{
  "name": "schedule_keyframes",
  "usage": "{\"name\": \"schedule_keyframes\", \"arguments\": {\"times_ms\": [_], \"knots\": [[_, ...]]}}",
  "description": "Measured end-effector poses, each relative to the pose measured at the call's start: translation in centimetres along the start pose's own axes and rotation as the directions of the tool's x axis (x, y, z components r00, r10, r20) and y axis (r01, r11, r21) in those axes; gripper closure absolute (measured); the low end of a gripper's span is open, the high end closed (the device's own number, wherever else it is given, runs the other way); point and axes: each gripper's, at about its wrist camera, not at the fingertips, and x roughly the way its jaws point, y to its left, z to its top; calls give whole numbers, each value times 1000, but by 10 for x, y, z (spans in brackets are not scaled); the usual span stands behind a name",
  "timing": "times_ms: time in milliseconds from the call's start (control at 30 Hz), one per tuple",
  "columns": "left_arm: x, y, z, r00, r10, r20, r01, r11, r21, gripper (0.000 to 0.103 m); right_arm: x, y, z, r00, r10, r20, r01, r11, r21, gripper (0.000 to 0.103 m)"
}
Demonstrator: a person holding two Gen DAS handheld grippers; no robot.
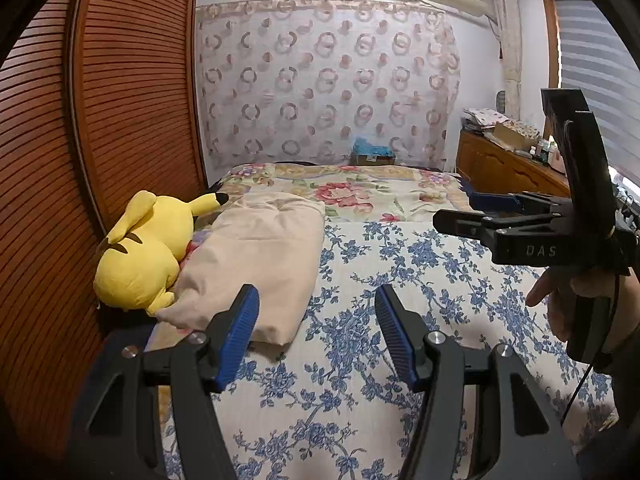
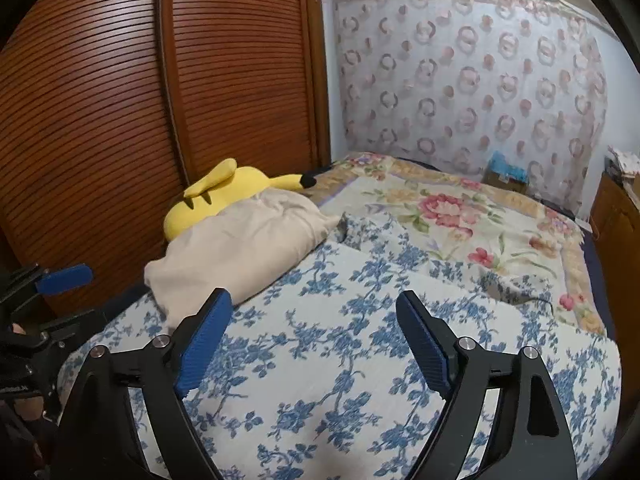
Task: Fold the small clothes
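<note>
Beige garment [image 1: 256, 264]: plain pale fabric, no print, folded into a thick, roughly rectangular bundle with soft creases on top. It lies flat on the left side of the bed, long axis running towards the headboard, near corner on the blue floral bedspread [image 1: 400, 280]. Its left edge touches the yellow plush toy [image 1: 144, 252]. Nothing grips it.

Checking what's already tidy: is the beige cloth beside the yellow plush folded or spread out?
Folded: the beige cloth lies as a thick, layered rectangle against the yellow plush.
</note>
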Motion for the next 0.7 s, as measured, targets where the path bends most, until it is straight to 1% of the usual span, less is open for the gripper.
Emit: {"name": "schedule_keyframes", "arguments": {"times_ms": [133,333,467,633,700], "knots": [[-7,2,-4,1000,19,3,-19,1000,1,43,-3,7,-6,1000,10,1,-10,1000,-1,15],[-11,1,-10,1000,15,0,-15,1000,6,43,-19,15,-18,1000,-6,17,5,1000,12,15],[-12,-5,-15,1000,-4,-3,4,1000,9,43,-36,14,-30,999,-25,27,24,999,35,15],[-12,-22,-17,999,-32,-4,32,999,28,43,-64,9,-47,997,-72,35,70,996,47,13],[-12,-30,-17,999,-48,-4,48,998,32,43,-77,5,-55,995,-87,41,84,994,69,13]]}}
